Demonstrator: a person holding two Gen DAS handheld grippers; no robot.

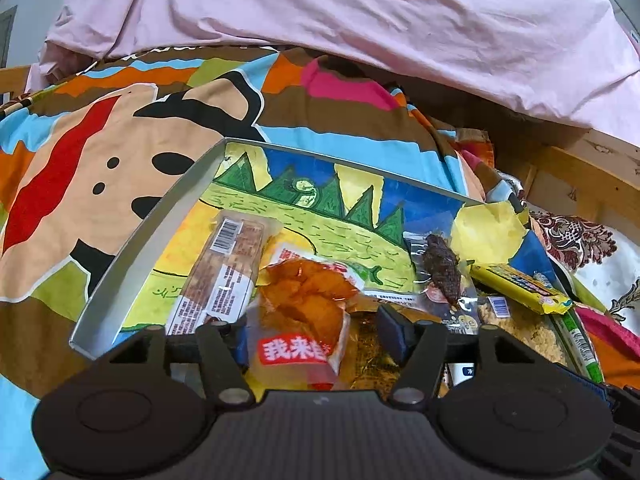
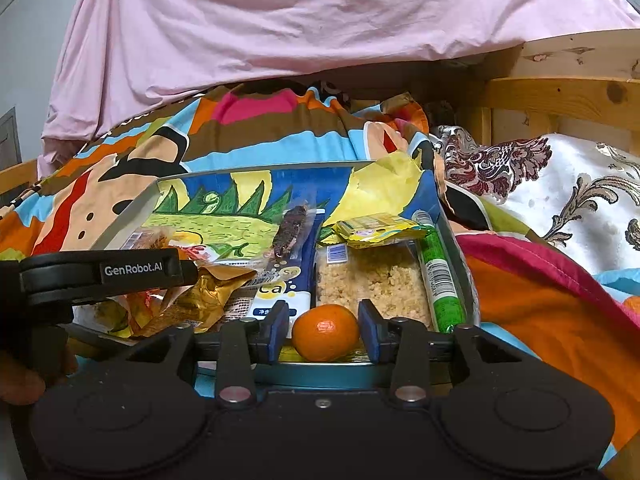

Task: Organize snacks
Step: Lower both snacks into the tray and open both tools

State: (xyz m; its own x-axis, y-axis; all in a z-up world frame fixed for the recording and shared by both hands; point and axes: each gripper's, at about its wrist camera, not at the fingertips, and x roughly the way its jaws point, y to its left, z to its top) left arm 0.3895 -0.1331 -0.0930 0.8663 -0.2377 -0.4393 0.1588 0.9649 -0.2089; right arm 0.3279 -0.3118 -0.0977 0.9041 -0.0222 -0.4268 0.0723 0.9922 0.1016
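Two tongs hover over one tray (image 1: 120,276) that sits on a bed with a patterned quilt (image 1: 132,128); a pink sheet (image 1: 360,20) hangs behind. Left tongs (image 1: 316,330): jaws apart, an orange snack bag (image 1: 304,300) with a red label lying between them; pads do not appear to press it. The bag rests in the tray's near left part, on other packets. Right tongs (image 2: 323,330): jaws apart, a tangerine (image 2: 325,332) between them at the tray's near rim; small gaps show on both sides of the fruit, so no clamp. Tray floor carries a printed drawing, green and yellow. Contents, left to right in the right wrist view: gold wrapper (image 2: 208,288), blue packet (image 2: 288,280) with a dark dried snack (image 2: 290,232) on top, clear pack of pale crumbly bars (image 2: 372,280), yellow wrapper (image 2: 380,232) lying across its far end, green tube (image 2: 440,280) along the right wall. A long brown bar (image 1: 224,272) with barcode lies at the left side in the left wrist view. Wooden bed frame (image 2: 560,92) and a floral white cloth (image 2: 560,200) sit to the right. The left tool's body and a bit of a hand (image 2: 24,380) show at the right view's left edge.
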